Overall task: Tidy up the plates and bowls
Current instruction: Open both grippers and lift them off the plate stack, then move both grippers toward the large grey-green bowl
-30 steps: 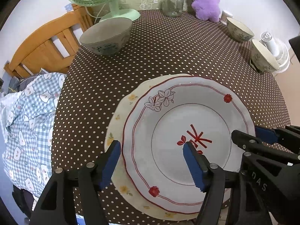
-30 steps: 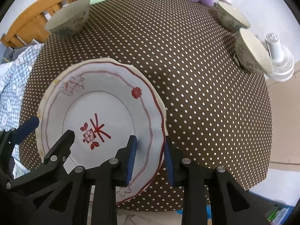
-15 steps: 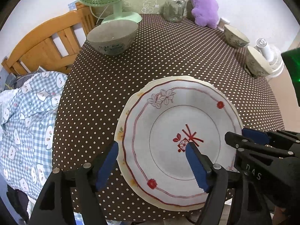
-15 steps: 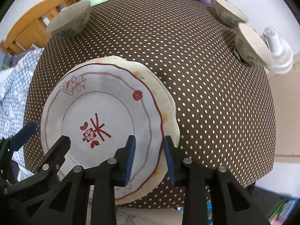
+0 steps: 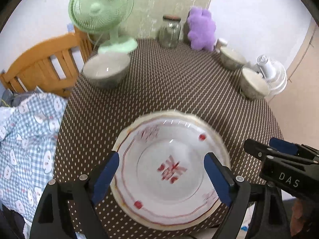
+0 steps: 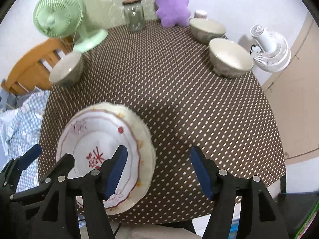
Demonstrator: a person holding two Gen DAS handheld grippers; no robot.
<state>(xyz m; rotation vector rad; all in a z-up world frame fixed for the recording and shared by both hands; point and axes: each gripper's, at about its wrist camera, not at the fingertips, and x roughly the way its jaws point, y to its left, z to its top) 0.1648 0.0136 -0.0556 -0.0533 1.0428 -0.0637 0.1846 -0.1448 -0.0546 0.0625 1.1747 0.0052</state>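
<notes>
- The red-patterned plate (image 5: 169,171) lies stacked on a cream plate (image 6: 146,149) at the near edge of the tabletop (image 5: 179,83), which wears a brown cloth with white dots; the cream rim shows all round beneath the upper plate.
- The left hand-held gripper (image 5: 161,175) hangs above the stack with its jaws spread wide; its jaws have just been opening, and the blue pads (image 5: 105,173) frame the plates in the view without pressing on either; it is released and grasps nothing.
- The right hand-held gripper (image 6: 159,171) is likewise released; its jaws have just been opening; one pad shows over the plate's right rim, the other over bare cloth, and nothing is pinched between them.
- One bowl (image 5: 106,70) stands upright at the far left of the tabletop, just before the green fan (image 5: 101,10); two more bowls stand at the far right, the nearer bowl (image 6: 230,58) close beside the farther bowl (image 6: 207,29), well apart from the plates.
- At the back stand a glass jar (image 6: 134,16) and a purple plush toy (image 6: 172,6); a white fan (image 6: 271,49) sits beyond the right edge.
- A wooden chair (image 5: 43,63) and a blue checked cloth (image 5: 26,139) lie off to the left; the left wrist view is blurred.
</notes>
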